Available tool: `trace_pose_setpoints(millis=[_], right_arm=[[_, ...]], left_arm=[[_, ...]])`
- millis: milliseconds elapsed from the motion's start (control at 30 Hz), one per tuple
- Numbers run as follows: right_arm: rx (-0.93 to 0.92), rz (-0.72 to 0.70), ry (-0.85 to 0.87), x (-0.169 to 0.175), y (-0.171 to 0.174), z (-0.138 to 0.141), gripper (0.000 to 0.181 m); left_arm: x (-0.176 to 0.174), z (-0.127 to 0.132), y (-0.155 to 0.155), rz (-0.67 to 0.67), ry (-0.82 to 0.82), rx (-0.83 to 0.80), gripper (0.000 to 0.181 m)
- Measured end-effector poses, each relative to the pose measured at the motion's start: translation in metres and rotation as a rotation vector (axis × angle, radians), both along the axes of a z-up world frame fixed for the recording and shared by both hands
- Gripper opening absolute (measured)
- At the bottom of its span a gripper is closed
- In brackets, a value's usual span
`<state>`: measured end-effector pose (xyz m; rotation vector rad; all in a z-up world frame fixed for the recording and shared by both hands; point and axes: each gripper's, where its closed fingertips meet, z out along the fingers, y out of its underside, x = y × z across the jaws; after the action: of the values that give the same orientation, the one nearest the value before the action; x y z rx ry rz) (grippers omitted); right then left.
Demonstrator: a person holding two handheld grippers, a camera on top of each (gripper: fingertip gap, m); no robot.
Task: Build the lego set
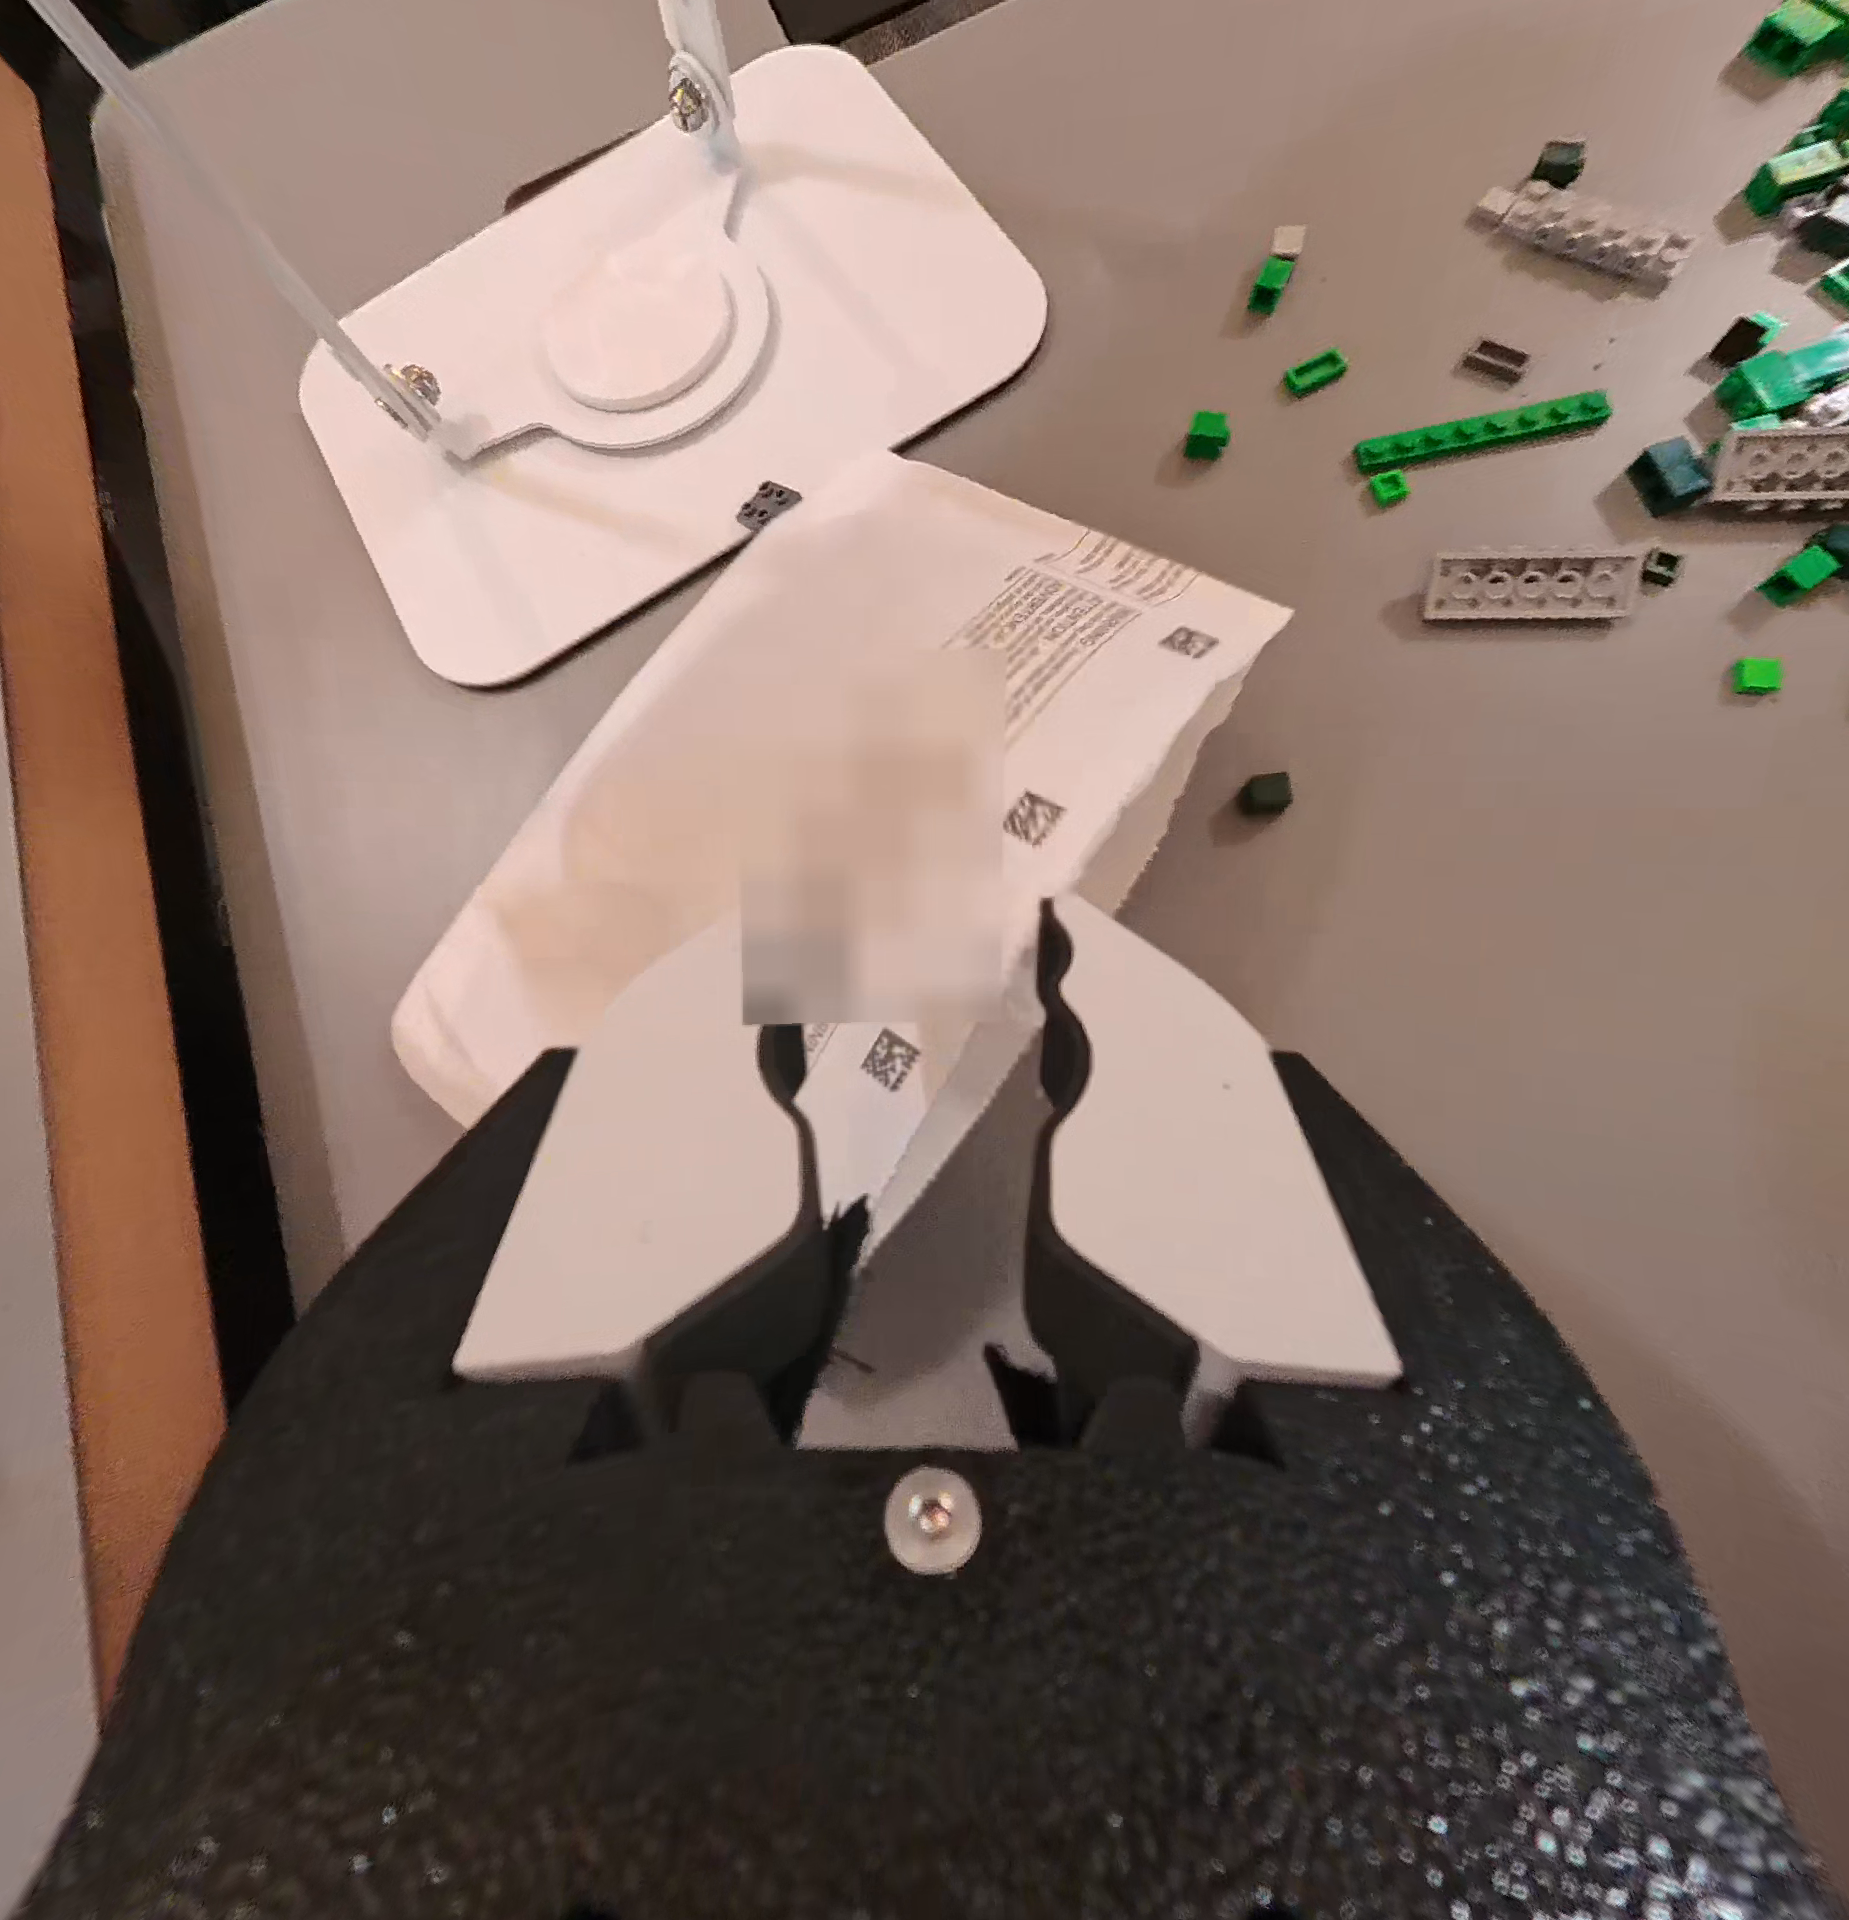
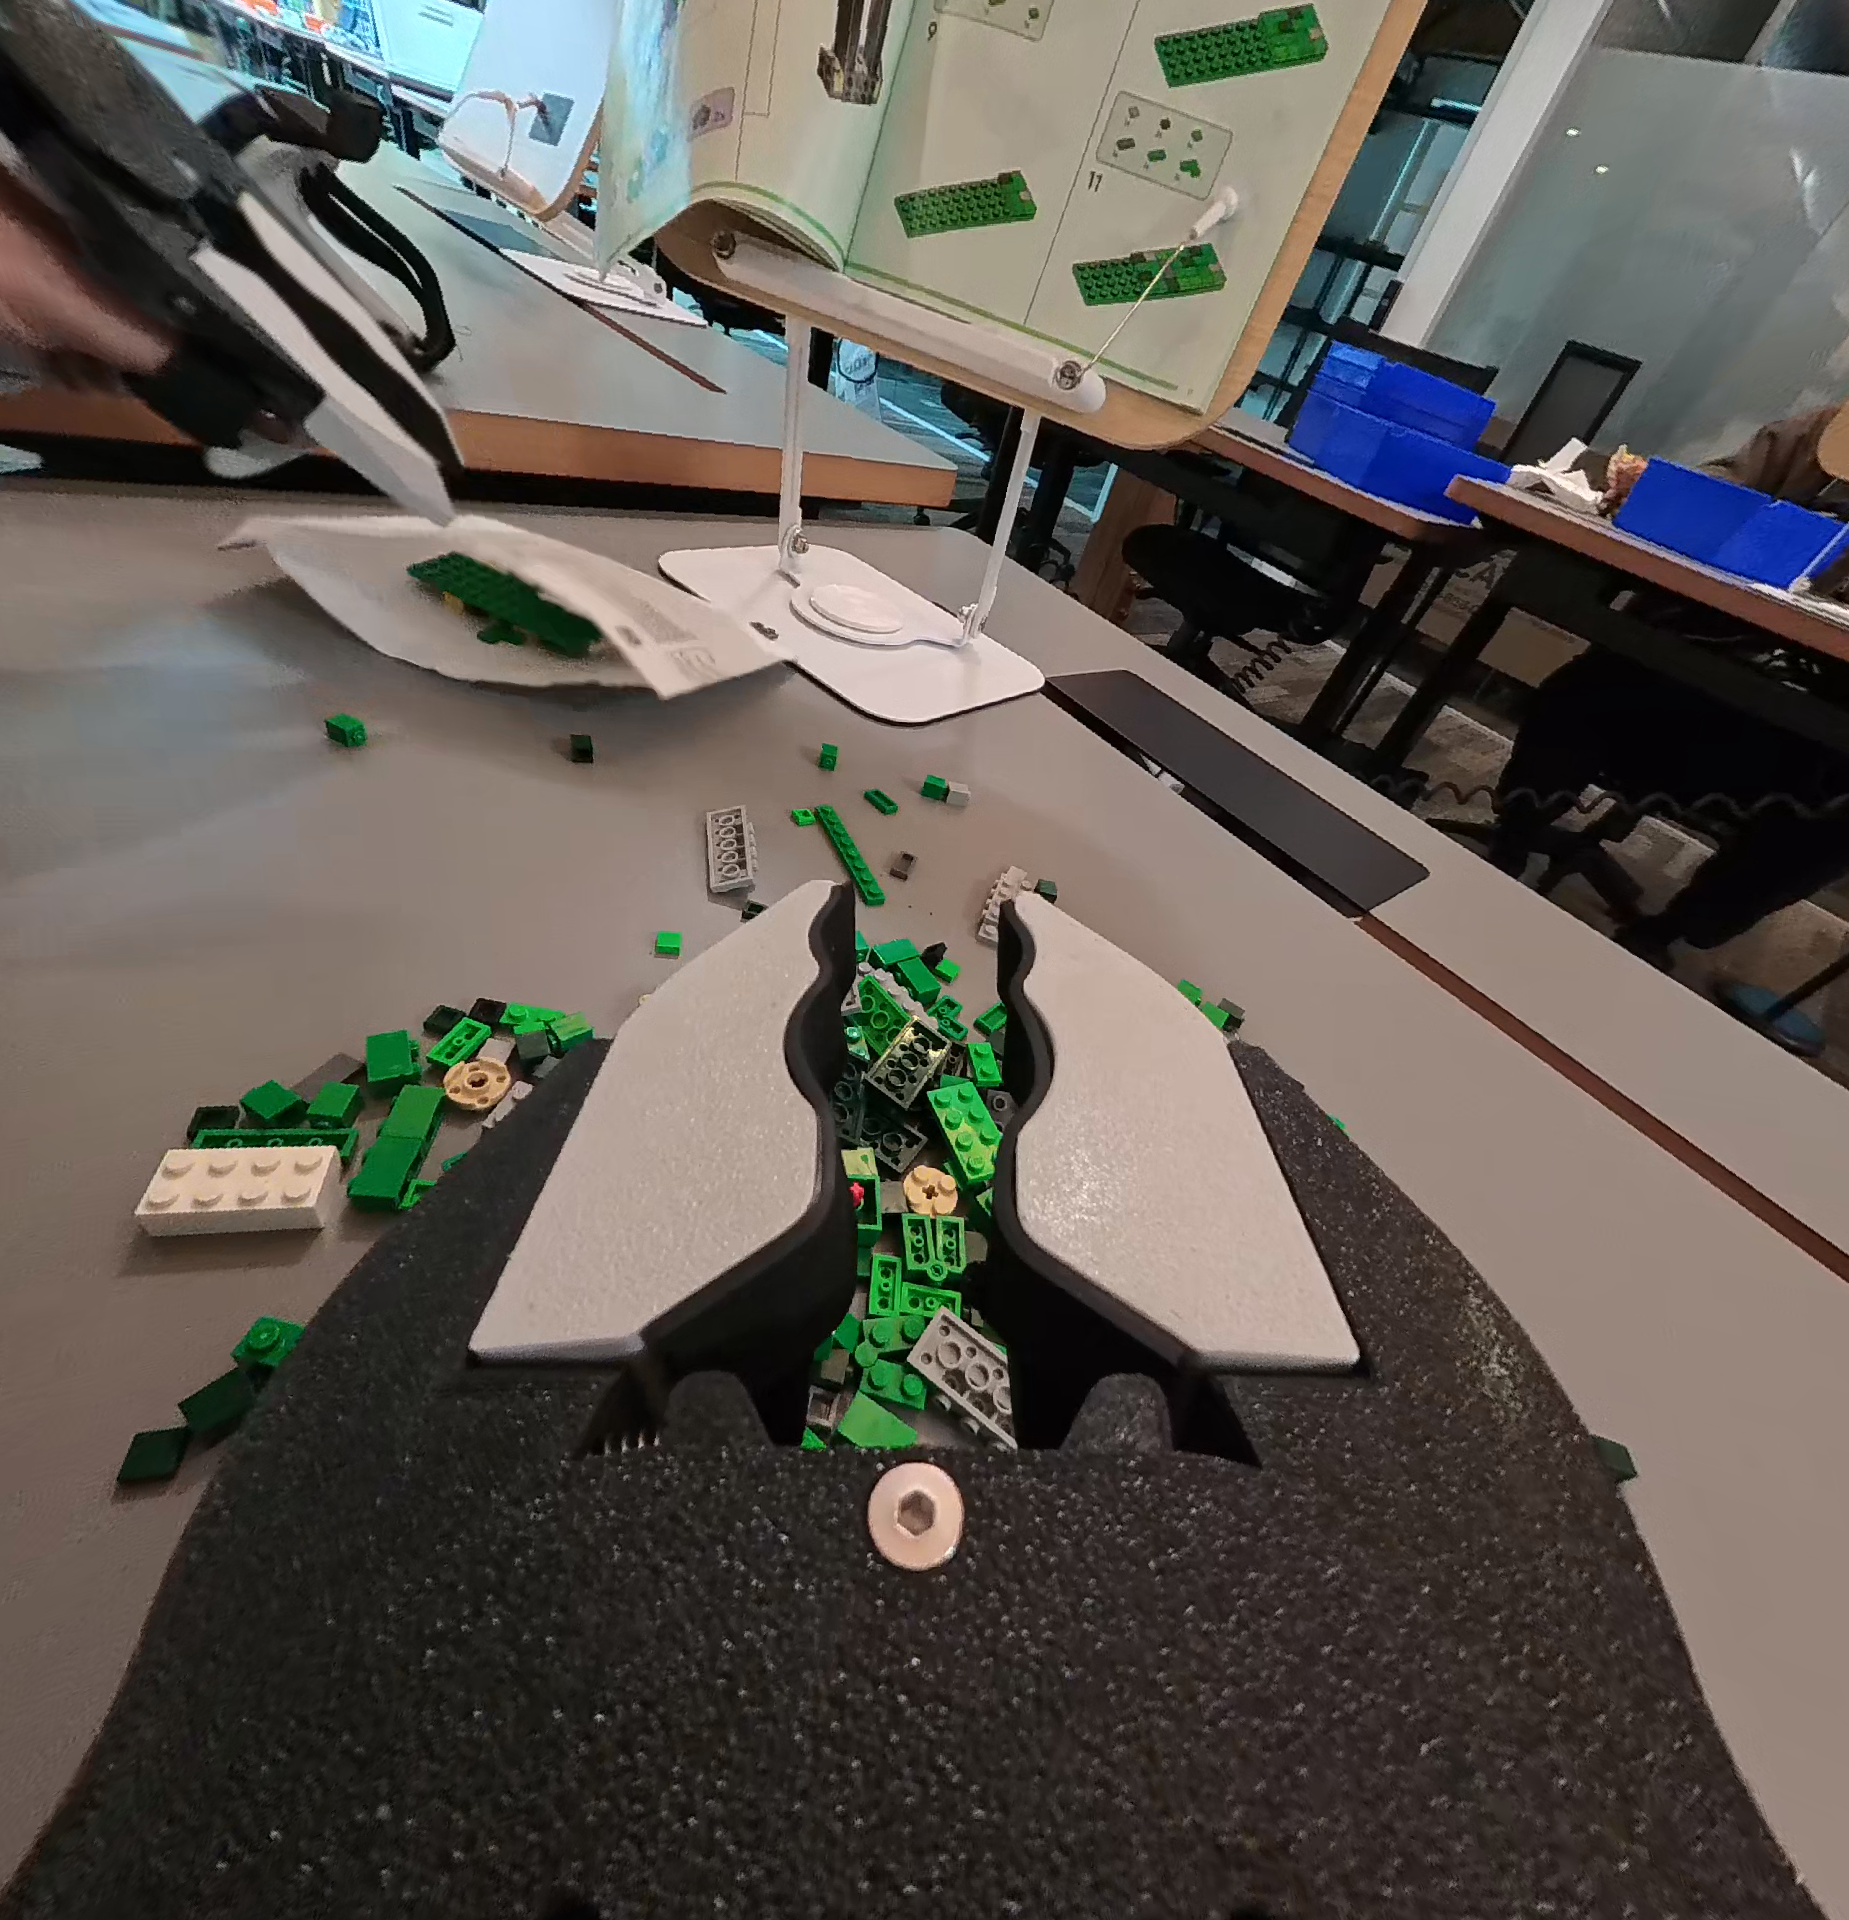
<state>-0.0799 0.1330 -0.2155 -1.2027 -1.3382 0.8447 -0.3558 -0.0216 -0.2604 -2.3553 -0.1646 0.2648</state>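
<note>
Just bricks (image 2: 915, 1174) between right hand-held gripper (image 2: 925, 914) fingers.

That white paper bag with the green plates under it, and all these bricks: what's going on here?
A person is building a Lego set with a two-finger gripper in each hand. The left gripper touches the top edge of a torn white paper bag, and a dark green plate assembly shows under the lifted paper. The right gripper hangs open over the pile of loose green and grey bricks, holding nothing. An instruction booklet stands open on a white stand behind them.
</note>
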Motion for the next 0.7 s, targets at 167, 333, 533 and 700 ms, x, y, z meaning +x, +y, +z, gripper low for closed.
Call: trace_pose_setpoints(millis=[167, 333, 533, 700], right_arm=[[-0.005, -0.027, -0.008, 0.001, 0.005, -0.002, 0.026], [0.004, -0.07, -0.013, 0.002, 0.014, -0.005, 0.025], [0.065, -0.116, -0.026, 0.004, 0.021, -0.006, 0.024], [0.074, -0.12, -0.056, 0.002, 0.021, -0.012, 0.023]], left_arm=[[0.02, 0.014, -0.006, 0.025, 0.012, 0.207, 0.055], [0.04, 0.037, 0.011, -0.052, 0.097, 0.5, 0.042], [0.043, 0.05, 0.014, -0.131, 0.138, 0.755, 0.034], [0.04, 0.052, 0.006, -0.139, 0.199, 0.752, 0.028]])
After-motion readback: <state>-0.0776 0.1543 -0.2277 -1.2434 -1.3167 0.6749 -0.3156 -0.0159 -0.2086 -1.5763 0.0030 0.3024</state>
